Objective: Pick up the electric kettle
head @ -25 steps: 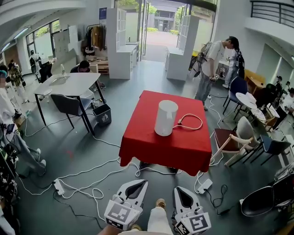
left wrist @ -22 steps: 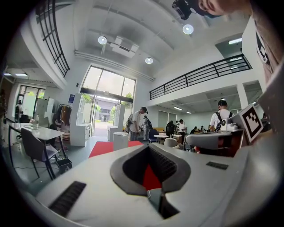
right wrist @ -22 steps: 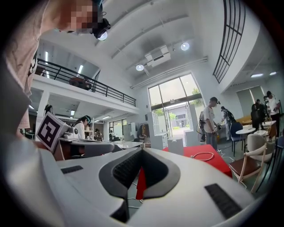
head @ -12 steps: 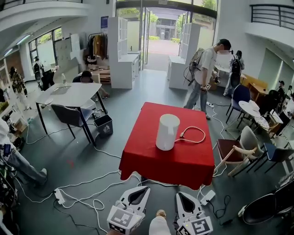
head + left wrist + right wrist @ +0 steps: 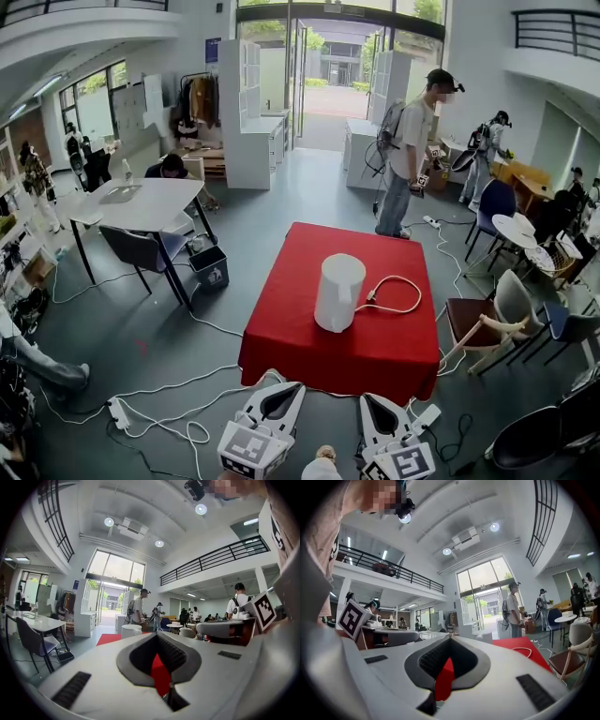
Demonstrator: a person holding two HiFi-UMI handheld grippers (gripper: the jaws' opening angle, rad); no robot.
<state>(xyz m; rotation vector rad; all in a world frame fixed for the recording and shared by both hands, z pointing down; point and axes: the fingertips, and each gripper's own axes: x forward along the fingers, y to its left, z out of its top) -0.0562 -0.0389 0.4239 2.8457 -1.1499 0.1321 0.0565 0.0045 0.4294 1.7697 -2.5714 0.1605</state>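
**Item: electric kettle, not yet in hand; both claws closed and empty**

Electric kettle: white, upright, standing near the middle of the red table. Its handle is not showing from the head view. It is sitting well in from every edge, probably so it can be reached from any side.

Cord: white, lying in a loose loop on the cloth to the kettle's right, one end reaching toward the body. It is likely to trail when the kettle rises.

Left gripper: pointing level at the table, short of its near edge and well apart from the kettle. The jaws are meeting at the tips with nothing between them.

Right gripper: riding just beside the left, jaws likewise pressed together and empty.

Judgement: both claws are resting closed only because nothing is within reach yet; whichever grips will need to open wide first.
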